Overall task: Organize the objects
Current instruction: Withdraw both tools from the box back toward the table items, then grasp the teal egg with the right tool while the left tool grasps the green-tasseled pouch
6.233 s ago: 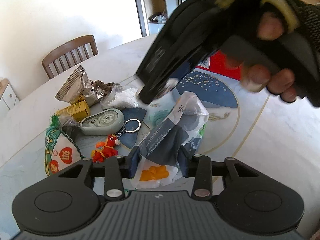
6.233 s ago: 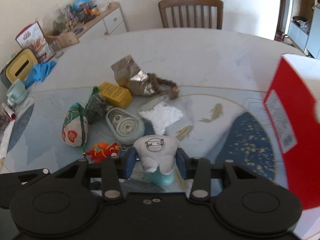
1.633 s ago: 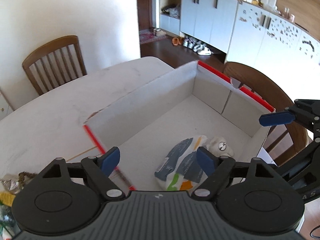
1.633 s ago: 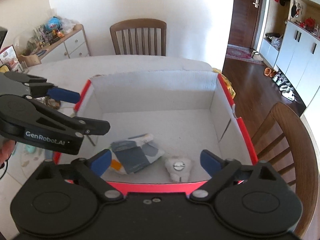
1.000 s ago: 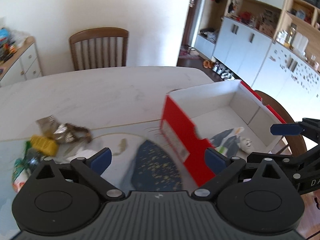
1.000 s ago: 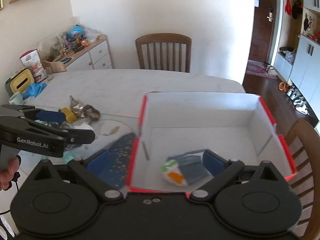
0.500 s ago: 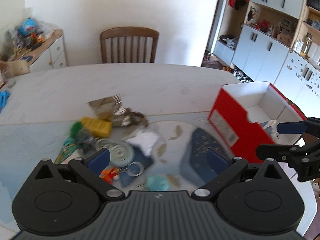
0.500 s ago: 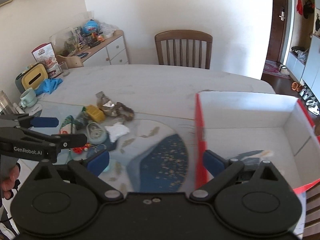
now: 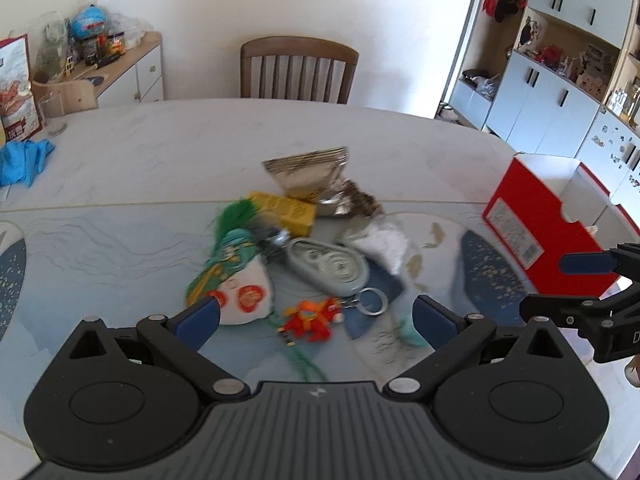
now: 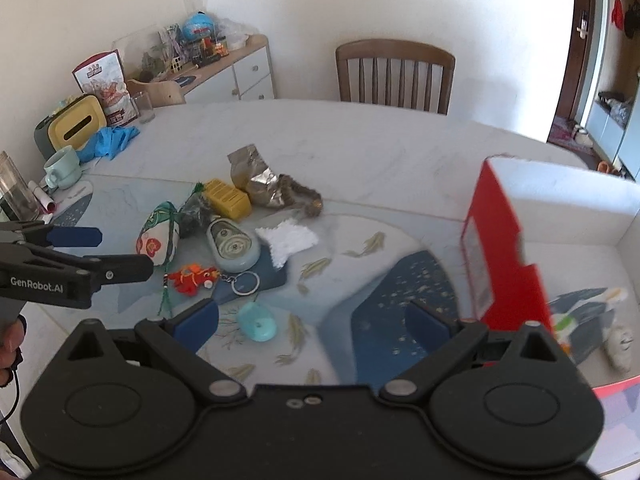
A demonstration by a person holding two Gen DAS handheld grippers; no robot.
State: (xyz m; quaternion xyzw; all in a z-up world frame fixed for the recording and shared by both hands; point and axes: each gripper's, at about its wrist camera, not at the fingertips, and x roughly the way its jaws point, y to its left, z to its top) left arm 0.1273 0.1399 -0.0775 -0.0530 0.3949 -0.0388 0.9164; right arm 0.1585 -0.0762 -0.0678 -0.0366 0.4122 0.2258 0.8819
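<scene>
We see both grippers empty, fingers spread wide — the left gripper (image 9: 316, 316) above a pile of small things: a red toy keychain (image 9: 310, 318), a grey oval case (image 9: 328, 266), a yellow box (image 9: 286, 210). The right gripper (image 10: 314, 322) hangs between that pile and the red box (image 10: 504, 252) on the surface (image 10: 360, 148).

"GenRobot.AI" in white on the left gripper (image 10: 74, 254) body.
</scene>
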